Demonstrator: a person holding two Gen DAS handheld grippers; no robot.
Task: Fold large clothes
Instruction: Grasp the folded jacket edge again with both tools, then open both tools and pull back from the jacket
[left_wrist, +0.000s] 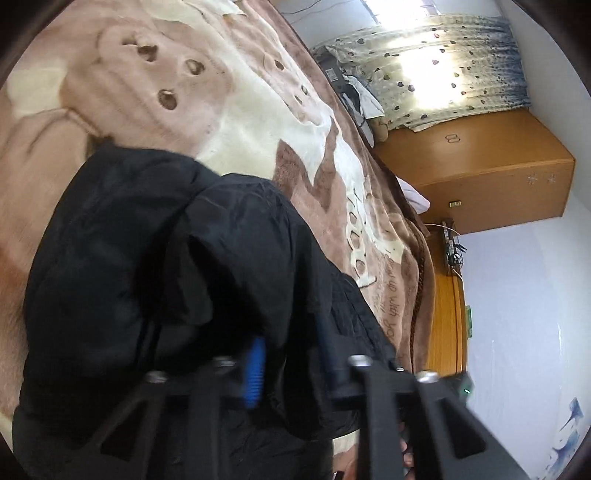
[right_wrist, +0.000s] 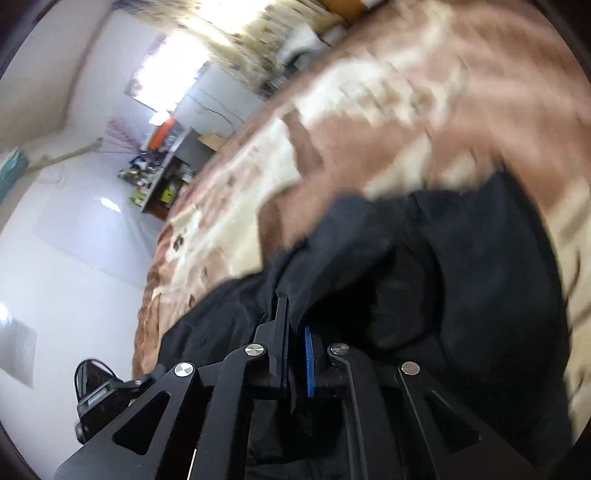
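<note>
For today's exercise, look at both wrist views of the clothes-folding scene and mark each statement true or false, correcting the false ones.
1. The garment being handled is black. True: the black garment is dark all over.
2. The garment lies on a bare wooden floor. False: it lies on a brown and cream blanket.
3. The right gripper is wide open and clear of the cloth. False: its fingers are nearly together with black fabric pinched between them.
4. The left gripper has black fabric between its fingers. True.
5. A wooden cabinet stands beyond the blanket. True.
6. The curtain is plain red. False: it is pale with small dark spots.
</note>
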